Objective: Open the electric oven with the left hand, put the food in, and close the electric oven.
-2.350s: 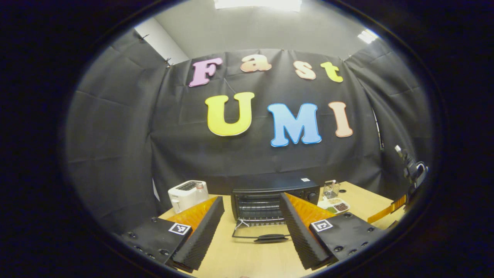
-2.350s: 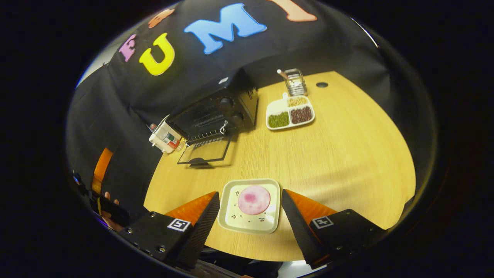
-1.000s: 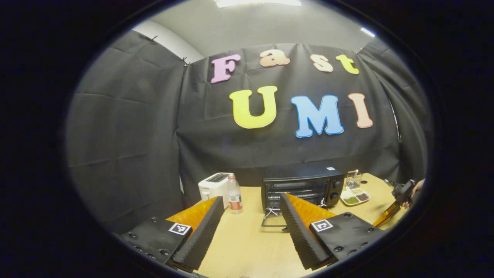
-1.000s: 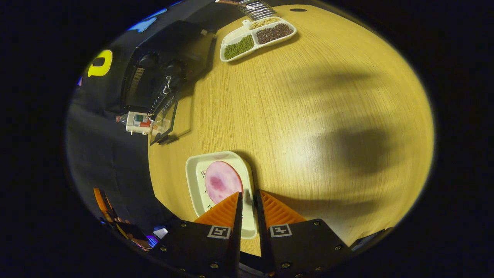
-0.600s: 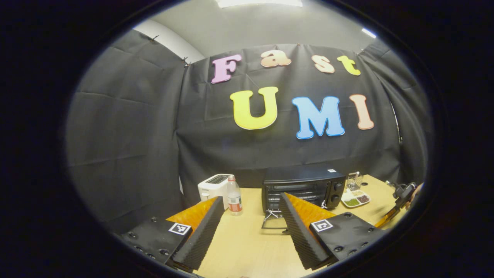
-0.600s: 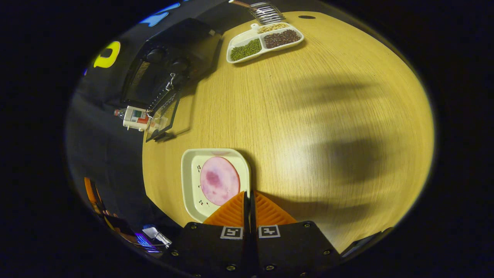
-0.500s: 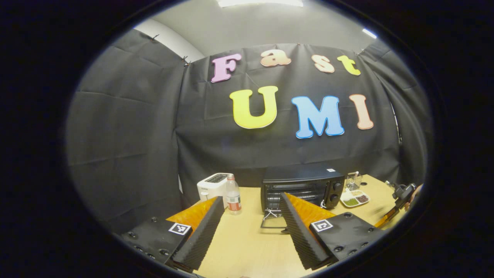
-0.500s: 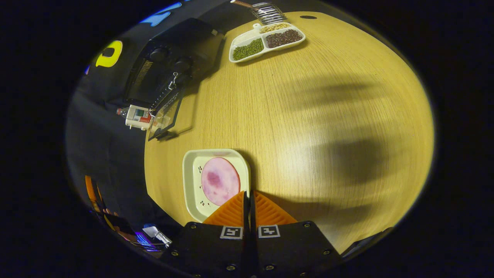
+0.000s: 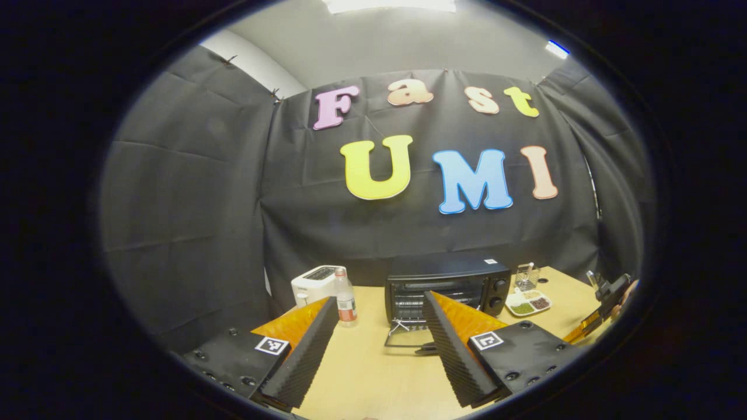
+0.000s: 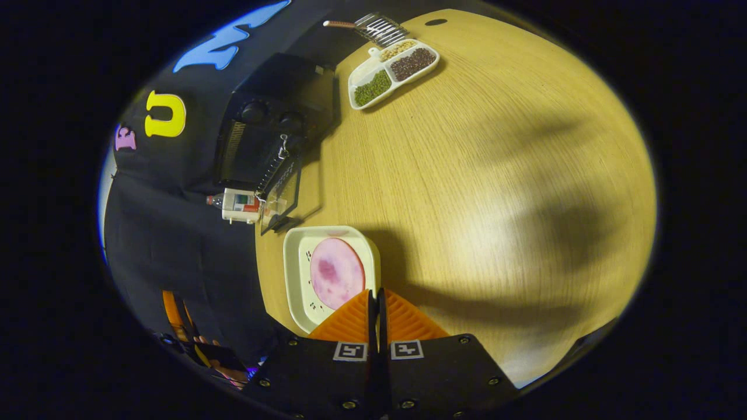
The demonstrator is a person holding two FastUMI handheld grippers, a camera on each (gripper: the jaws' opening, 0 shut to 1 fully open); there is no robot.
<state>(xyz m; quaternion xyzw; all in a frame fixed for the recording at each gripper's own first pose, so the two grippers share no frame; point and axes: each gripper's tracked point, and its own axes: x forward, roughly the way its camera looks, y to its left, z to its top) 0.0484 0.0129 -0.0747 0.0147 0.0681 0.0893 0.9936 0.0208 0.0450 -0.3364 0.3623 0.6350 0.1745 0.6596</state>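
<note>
Across the wooden tabletop [image 10: 496,175] things are lying in order of bulk: the black electric oven [image 9: 446,283] is standing at the far edge against the booth wall, its glass door [image 9: 405,338] hanging fully down and lying flat in front of the open cavity, handle toward the camera in the left gripper view; beside it on one side a white toaster [image 9: 312,283] is sitting with a small bottle [image 9: 345,300] just in front of it, and on the other side a divided snack tray [image 10: 392,73] of green, dark and pale beans is resting near a wire rack [image 10: 379,28]; closer in, the square cream plate [image 10: 300,274] is carrying the round pink slice of food [image 10: 337,273], well apart from the oven in the right gripper view; the left gripper [image 9: 379,344] is hovering above the tabletop with its fingers spread wide and holding nothing, pointing toward the oven; the right gripper [image 10: 374,309] is pressing its fingers together on the near rim of the plate, both orange fingers closing tight with barely a slit between them.
</note>
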